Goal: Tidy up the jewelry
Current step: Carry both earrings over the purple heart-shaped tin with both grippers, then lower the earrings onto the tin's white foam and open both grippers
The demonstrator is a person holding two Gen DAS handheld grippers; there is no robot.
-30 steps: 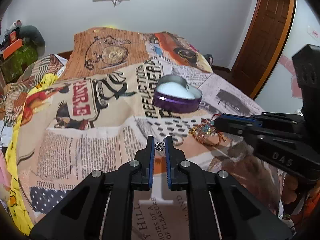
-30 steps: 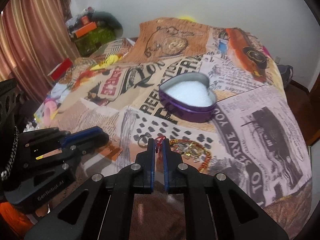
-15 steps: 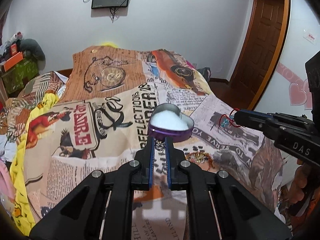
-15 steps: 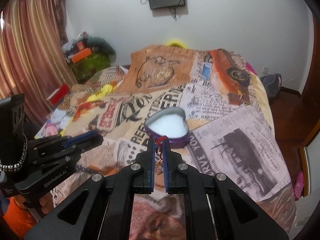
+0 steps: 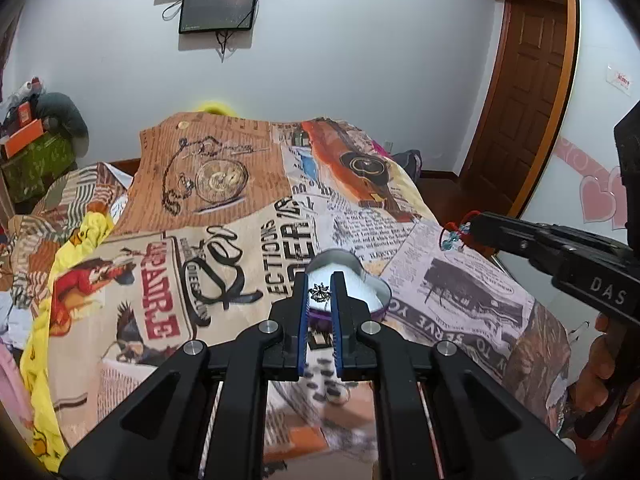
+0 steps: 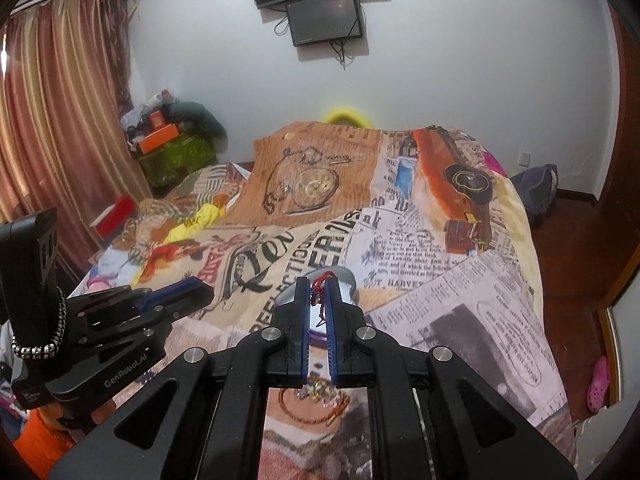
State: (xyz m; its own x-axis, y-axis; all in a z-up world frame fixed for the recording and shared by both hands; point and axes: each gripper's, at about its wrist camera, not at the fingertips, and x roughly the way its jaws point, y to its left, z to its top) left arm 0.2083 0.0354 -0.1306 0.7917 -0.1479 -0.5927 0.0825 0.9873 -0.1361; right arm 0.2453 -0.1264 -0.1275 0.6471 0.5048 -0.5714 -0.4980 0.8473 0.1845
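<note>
My left gripper (image 5: 321, 289) is shut on a small silver ornament (image 5: 320, 293), held above the bed. Right behind its tips lies the purple heart-shaped tin (image 5: 370, 288) with a white lining, open on the printed bedspread (image 5: 200, 240). My right gripper (image 6: 319, 283) is shut on a red string bracelet (image 6: 320, 280) with small beads hanging between the pads; the same bracelet (image 5: 454, 236) shows at that gripper's tip in the left wrist view. The tin (image 6: 346, 280) is mostly hidden behind the right fingers. More jewelry, a gold and orange tangle (image 6: 316, 400), lies on the bed below the right gripper.
The left gripper's body (image 6: 120, 320) fills the lower left of the right wrist view. A wooden door (image 5: 528, 92) stands at the right, and wall screens (image 6: 320, 0) hang behind the bed. Boxes and clutter (image 6: 168, 144) sit at the bed's far left by a curtain.
Both grippers have risen off the bedspread with their pieces and now look more level. The tin has dropped in both views and the jewelry pile has slid under the right gripper.
</note>
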